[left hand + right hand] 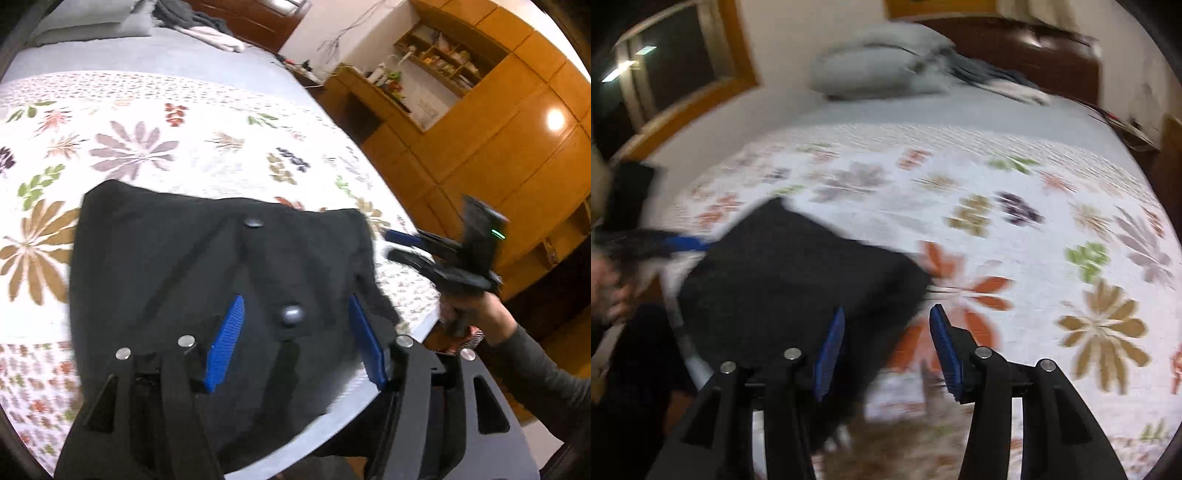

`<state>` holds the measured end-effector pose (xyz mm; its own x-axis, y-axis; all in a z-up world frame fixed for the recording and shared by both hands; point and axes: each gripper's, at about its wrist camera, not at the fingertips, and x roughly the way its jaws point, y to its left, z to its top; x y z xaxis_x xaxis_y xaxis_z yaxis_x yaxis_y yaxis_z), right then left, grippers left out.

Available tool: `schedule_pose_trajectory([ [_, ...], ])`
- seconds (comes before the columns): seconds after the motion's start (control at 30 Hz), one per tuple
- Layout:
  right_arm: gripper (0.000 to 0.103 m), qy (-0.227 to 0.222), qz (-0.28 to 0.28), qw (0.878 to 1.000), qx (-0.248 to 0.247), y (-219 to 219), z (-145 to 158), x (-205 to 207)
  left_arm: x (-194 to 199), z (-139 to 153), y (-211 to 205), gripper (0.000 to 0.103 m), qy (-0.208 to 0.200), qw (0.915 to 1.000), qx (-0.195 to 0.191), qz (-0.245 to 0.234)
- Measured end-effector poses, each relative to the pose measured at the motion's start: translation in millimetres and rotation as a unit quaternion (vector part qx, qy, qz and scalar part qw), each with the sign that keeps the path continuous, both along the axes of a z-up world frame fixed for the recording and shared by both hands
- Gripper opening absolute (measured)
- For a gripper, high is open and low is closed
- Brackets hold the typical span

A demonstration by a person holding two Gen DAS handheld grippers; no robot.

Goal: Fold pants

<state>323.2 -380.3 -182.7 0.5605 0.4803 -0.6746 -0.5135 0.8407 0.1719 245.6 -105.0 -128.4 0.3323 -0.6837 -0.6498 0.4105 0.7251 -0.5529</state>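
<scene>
The black pants (207,273) lie folded into a compact rectangle near the bed's front edge, two dark buttons showing on top. My left gripper (295,306) hovers just above them, blue pads wide apart, holding nothing. My right gripper (397,245) shows at the pants' right edge, its fingers slightly parted. In the right wrist view, which is blurred, the pants (798,280) lie to the left. My right gripper (886,321) is open and empty over their right corner. The left gripper (683,243) shows at the pants' far left side.
The bed carries a white floral bedspread (155,147) with pillows (882,74) and a heap of clothes (207,26) at the head. Wooden wardrobes and a shelf (480,122) stand to the right of the bed. A window (672,74) is on the left wall.
</scene>
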Motion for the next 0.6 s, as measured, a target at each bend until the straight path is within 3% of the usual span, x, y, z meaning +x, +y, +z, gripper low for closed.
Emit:
schedule_pose_trajectory([
  [0.07,0.05,-0.027,0.04,0.999,0.003,21,6,-25,3,-10,9,0.059,0.015,0.9998,-0.005,0.008],
  [0.17,0.049,-0.017,0.098,0.995,0.026,46,1,-43,8,-26,26,0.059,0.042,0.9988,-0.017,0.021],
  [0.23,0.048,-0.003,0.118,0.993,0.013,58,-9,-48,14,-34,32,0.056,0.057,0.9978,-0.018,0.028],
  [0.4,0.047,0.033,0.098,0.995,-0.003,54,-35,-45,23,-48,34,0.05,0.077,0.9964,-0.012,0.031],
  [0.5,0.047,0.035,0.089,0.995,-0.012,51,-44,-52,23,-56,32,0.034,0.078,0.9962,0.017,0.035],
  [0.6,0.047,0.044,0.075,0.996,-0.004,47,-50,-57,23,-56,39,0.036,0.094,0.9948,0.001,0.04],
])
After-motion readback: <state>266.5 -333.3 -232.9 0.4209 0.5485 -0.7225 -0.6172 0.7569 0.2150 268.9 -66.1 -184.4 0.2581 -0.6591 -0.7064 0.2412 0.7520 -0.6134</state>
